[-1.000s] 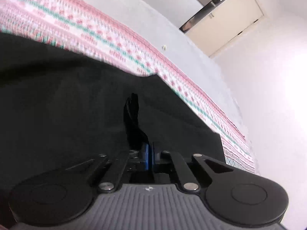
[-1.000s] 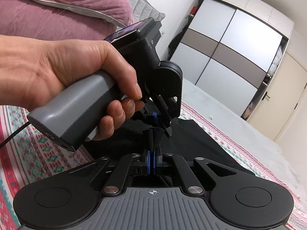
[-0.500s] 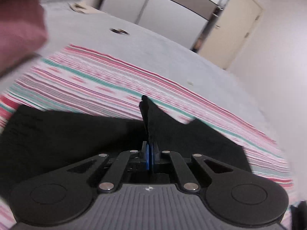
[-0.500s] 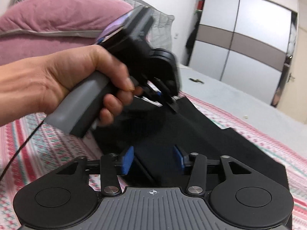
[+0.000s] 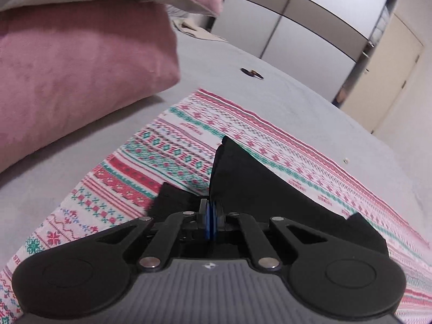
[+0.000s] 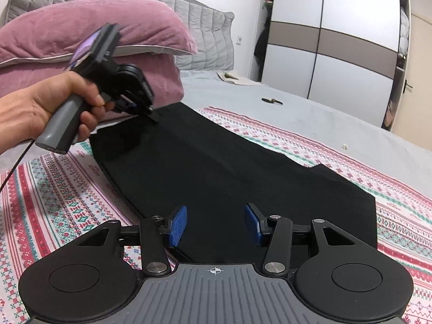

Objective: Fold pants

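Black pants (image 6: 216,167) lie spread on a red, white and green patterned cloth (image 6: 62,197) on the bed. My left gripper (image 5: 212,216) is shut on a corner of the pants (image 5: 243,178) and holds that edge raised off the cloth. In the right wrist view that left gripper (image 6: 151,113), held by a hand (image 6: 40,110), pinches the far left corner of the pants. My right gripper (image 6: 216,226) hovers over the near end of the pants with its blue pads (image 6: 176,226) apart and nothing pressed between them.
Two pink pillows (image 6: 89,35) rest against a grey quilted headboard (image 6: 205,29) at the far left. A grey sheet (image 6: 310,118) covers the bed beyond the cloth, with a small dark object (image 6: 271,100) on it. A wardrobe (image 6: 332,35) and a door (image 6: 415,81) stand behind.
My right gripper let go of the pants and its pads came apart. My left gripper carried its corner of the pants toward the pillows and tilted upward, lifting the edge.
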{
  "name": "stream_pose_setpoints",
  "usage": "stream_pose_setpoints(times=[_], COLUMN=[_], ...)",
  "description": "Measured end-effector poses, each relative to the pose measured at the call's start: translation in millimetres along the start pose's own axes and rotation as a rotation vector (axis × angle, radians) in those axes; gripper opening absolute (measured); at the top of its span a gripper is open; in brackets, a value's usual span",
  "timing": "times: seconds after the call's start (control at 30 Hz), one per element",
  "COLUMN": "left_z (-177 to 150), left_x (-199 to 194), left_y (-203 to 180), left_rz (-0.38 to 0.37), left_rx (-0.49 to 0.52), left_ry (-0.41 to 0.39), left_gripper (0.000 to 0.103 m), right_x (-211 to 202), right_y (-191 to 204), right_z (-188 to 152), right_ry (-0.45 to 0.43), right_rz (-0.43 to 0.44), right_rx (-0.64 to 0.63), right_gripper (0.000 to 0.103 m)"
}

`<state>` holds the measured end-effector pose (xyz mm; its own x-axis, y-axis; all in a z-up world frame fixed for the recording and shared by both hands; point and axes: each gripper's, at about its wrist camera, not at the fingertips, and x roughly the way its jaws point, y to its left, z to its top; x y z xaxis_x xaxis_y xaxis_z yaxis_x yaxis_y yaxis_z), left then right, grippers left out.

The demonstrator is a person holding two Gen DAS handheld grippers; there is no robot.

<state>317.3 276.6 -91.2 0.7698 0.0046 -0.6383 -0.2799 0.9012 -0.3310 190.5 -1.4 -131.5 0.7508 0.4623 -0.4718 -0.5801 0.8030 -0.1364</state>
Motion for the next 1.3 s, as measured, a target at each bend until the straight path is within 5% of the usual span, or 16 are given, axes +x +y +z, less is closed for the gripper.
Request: stream_pose_setpoints(times=[0.37,0.43,0.5,0.57,0.77,0.9,1.07,1.3], left_z=[0,0,2,7,-7,-44,-100,-136], left_x=[0,9,9,-1,-38,-37,-36,-10], left_y=[2,8,13,11,-43,-83,-143,-149], left_rz=[0.082,0.106,0.107,0.070,0.013,-0.087,-0.160,-0.124], left_rx=[0.016,-0.019,-0.071,-0.092,0.057,0.083,0.256,0.268], left_ry=[-0.046,-0.036,0.000,-0.007,-0.027,0.084,0.181,0.292], left_gripper=[0.025,0.033,0.054,0.054,0.067,0.067,0.067,0.067], right_x=[-5,-7,-8,-8,-12,-14,-11,11], right_y=[-12,-16,-22,-33,-110,-143,-150,-134], right_z=[-1,0,0,0,6,-2,-18,-53], right_ry=[0.024,0.026,0.034,0.055,0.094,0.146,0.261,0.417], right_rz=[-0.011,-0.016,-0.018,-0.018,-0.094,-0.130,-0.129,-0.129], right_rx=[0.031,0.040,0.050,0.067,0.305,0.395,0.363,0.229], right_gripper=[0.047,0.047,0.047,0.047,0.047,0.047,0.047,0.047])
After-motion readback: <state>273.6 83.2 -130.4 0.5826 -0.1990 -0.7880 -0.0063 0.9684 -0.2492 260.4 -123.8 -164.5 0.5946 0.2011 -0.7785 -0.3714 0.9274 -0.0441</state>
